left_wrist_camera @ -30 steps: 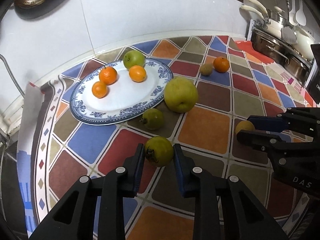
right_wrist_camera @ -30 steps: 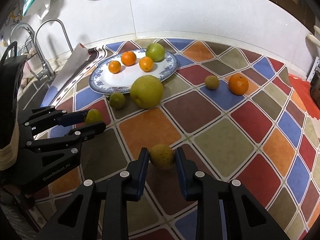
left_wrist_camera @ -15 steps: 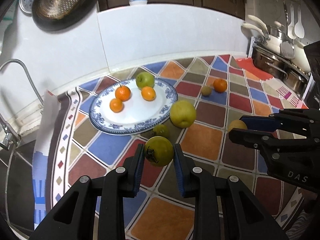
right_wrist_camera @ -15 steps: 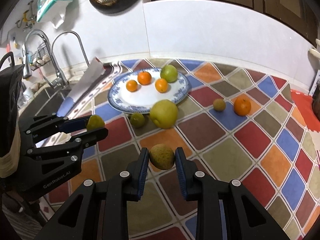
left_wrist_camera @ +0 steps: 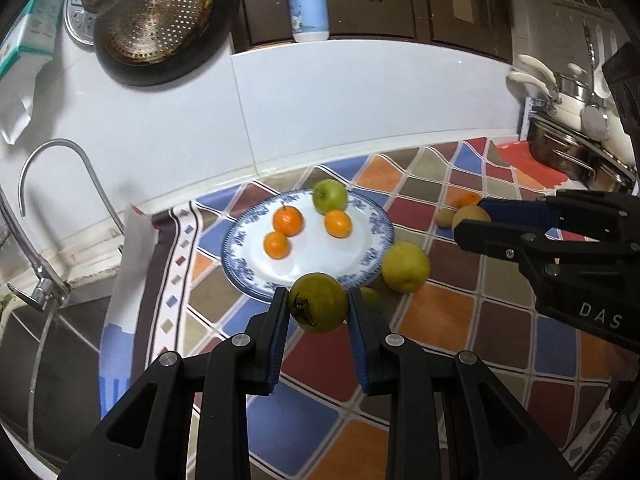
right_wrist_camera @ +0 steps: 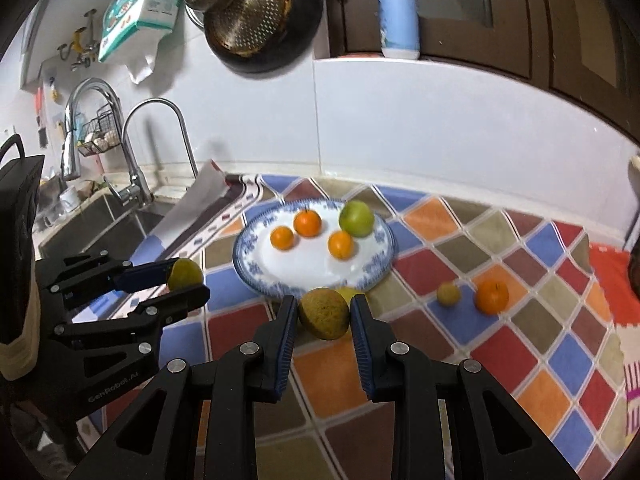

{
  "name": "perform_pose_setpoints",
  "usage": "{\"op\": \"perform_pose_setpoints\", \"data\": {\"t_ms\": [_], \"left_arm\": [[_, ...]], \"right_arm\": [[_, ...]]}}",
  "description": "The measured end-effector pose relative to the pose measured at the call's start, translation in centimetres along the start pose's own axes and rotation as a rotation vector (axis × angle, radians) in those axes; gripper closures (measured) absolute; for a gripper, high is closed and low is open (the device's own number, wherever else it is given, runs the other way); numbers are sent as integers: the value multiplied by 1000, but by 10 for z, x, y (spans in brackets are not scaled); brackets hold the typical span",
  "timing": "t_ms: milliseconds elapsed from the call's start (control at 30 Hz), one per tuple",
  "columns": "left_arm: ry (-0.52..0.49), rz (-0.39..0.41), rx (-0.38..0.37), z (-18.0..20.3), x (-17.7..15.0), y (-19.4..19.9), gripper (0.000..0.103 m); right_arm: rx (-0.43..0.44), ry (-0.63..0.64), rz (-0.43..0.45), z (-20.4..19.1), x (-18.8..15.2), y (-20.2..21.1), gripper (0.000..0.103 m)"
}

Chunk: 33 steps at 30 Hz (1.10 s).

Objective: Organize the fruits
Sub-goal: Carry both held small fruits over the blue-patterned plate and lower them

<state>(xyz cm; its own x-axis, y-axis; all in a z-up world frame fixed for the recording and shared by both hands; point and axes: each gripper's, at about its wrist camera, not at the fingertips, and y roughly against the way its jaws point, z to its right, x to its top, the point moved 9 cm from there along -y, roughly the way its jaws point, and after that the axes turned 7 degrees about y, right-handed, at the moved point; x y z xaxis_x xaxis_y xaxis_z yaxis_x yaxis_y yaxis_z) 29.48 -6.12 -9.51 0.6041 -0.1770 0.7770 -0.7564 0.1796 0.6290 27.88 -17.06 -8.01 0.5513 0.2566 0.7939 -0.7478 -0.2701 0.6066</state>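
The left gripper [left_wrist_camera: 319, 307] clamps a green fruit [left_wrist_camera: 318, 302] with a dark calyx, held clear above the patterned tablecloth [left_wrist_camera: 436, 356] just in front of the blue-rimmed plate [left_wrist_camera: 256, 280]. The right gripper [right_wrist_camera: 324, 312] grips a speckled brownish-green fruit [right_wrist_camera: 324, 313], perhaps a pear, also off the cloth. On the plate lie three oranges [left_wrist_camera: 287, 221] and a green apple [left_wrist_camera: 329, 196]. A large yellow fruit [left_wrist_camera: 405, 267] sits beside the plate; a lone orange [right_wrist_camera: 491, 296] and a small greenish fruit [right_wrist_camera: 448, 294] lie well apart.
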Motion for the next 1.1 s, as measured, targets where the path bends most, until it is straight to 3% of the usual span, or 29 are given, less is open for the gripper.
{"op": "perform_pose_setpoints", "data": {"t_ms": [500, 1100], "left_arm": [[7, 0, 43, -29, 22, -38, 74], [48, -87, 9, -42, 23, -115, 74]], "right_arm": [[37, 75, 2, -3, 39, -50, 75], [97, 55, -114, 13, 39, -131, 75]]}}
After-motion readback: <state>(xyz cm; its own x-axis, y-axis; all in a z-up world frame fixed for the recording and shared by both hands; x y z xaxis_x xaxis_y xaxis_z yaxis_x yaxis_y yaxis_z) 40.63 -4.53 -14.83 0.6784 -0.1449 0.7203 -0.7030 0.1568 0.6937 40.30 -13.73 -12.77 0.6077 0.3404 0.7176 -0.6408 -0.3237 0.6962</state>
